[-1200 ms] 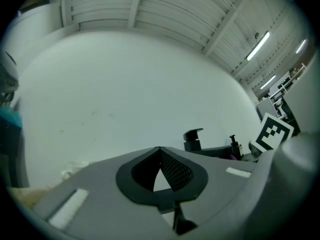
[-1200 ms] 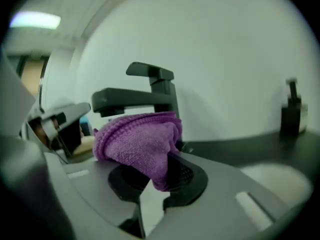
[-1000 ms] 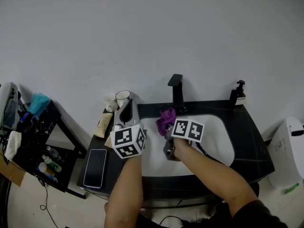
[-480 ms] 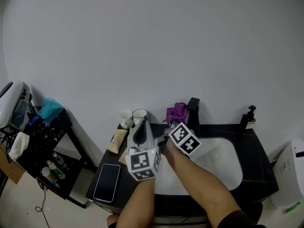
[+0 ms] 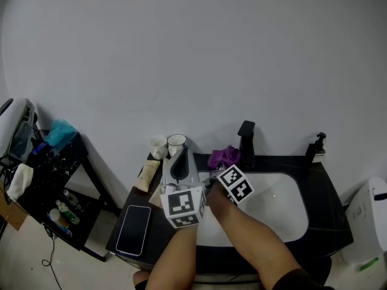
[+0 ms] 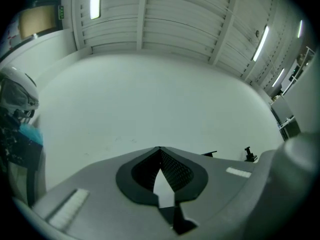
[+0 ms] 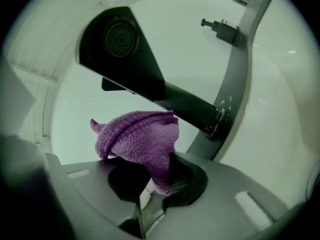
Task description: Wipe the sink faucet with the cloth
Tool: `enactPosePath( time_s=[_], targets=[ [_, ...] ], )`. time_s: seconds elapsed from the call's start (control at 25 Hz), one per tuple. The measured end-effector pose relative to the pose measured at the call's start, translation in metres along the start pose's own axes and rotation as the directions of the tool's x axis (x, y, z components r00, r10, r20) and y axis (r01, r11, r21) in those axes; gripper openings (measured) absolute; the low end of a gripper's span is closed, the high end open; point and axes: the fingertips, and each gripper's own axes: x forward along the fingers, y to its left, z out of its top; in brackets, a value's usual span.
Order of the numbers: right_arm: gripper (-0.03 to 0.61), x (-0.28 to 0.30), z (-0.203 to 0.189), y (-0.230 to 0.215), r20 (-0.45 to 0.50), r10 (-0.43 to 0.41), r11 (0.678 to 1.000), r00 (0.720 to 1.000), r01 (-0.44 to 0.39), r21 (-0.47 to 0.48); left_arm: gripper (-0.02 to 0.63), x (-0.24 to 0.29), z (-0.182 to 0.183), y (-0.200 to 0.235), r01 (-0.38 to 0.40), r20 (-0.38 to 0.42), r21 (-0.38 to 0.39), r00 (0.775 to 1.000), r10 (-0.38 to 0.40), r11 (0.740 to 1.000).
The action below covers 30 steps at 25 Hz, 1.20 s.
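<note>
Right gripper [image 5: 219,173]: jaws clamped on the purple cloth [image 5: 222,157]. The right gripper view confirms a pinched fold between the pads, with the bulk of the cloth [image 7: 137,136] bunched above them.

Left gripper [image 5: 179,157]: jaws closed with nothing between them, as its own view shows [image 6: 160,173]. It stands over the black counter [image 5: 326,189] at 9 o'clock of the right gripper and takes no part in the work.

Faucet [image 5: 246,139]: black, upright at the back rim of the white sink [image 5: 284,207]. The cloth sits just beside its lower column, at 9 o'clock of it. In the right gripper view the cloth lies directly under the faucet [image 7: 131,54] body. Contact cannot be confirmed from either view.

Progress, as judged: the cloth is in hand and brought to the fixture, so pickup and approach are done. Wiping appears to be at the lower column. No mark or sheen shows which surfaces are covered. The spout head and the 3 o'clock side look outstanding.
</note>
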Motion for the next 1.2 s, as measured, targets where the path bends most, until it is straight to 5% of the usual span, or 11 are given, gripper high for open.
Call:
enactPosePath(
  time_s=[0.16,0.32,0.44,0.52,0.64,0.76,0.88,1.0,1.08,1.12,1.2],
  targets=[
    [0.055,-0.003,0.002,-0.006,-0.013,0.034,0.999,0.999,-0.034,0.017,0.017,0.001,0.000,-0.005,0.018,0.000,0.026,1.000,-0.018,1.000],
    [0.055,-0.015,0.004,0.010,-0.120,0.100,0.991,0.988,-0.110,-0.078,0.017,0.001,-0.002,-0.002,0.008,-0.004,0.027,1.000,-0.008,1.000],
    [0.055,-0.035,-0.001,0.025,-0.260,0.129,0.964,0.957,-0.182,-0.192,0.017,0.002,-0.002,0.003,-0.003,-0.009,0.018,1.000,0.003,1.000],
    [0.055,-0.054,-0.005,0.042,-0.359,0.164,0.918,0.919,-0.275,-0.285,0.017,0.003,-0.002,0.009,-0.019,-0.010,0.023,1.000,0.019,1.000],
    [0.057,-0.092,-0.006,0.066,-0.488,0.230,0.811,0.842,-0.443,-0.382,0.017,0.003,-0.008,0.012,-0.026,-0.033,0.033,0.999,0.027,0.999],
    [0.057,-0.127,0.012,0.082,-0.539,0.274,0.626,0.797,-0.573,-0.529,0.017,0.004,-0.022,0.004,-0.002,-0.080,0.002,0.997,0.002,1.000],
    [0.057,-0.149,0.050,0.087,-0.506,0.304,0.366,0.807,-0.590,-0.720,0.017,0.007,-0.034,-0.009,0.031,-0.114,-0.016,0.993,-0.033,0.999],
    [0.057,-0.152,0.106,0.085,-0.375,0.336,0.151,0.864,-0.442,-0.884,0.017,0.010,-0.046,-0.027,0.086,-0.150,0.001,0.985,-0.085,0.996],
    [0.057,-0.141,0.145,0.073,-0.242,0.319,0.091,0.916,-0.284,-0.955,0.017,0.011,-0.056,-0.043,0.137,-0.181,0.018,0.975,-0.131,0.990],
    [0.057,-0.135,0.161,0.063,-0.177,0.295,0.096,0.939,-0.213,-0.972,0.017,0.011,-0.061,-0.051,0.166,-0.196,0.029,0.968,-0.157,0.986],
    [0.057,-0.125,0.184,0.035,-0.070,0.229,0.161,0.971,-0.109,-0.981,0.017,0.011,-0.068,-0.068,0.219,-0.220,0.046,0.954,-0.204,0.975]
  ],
)
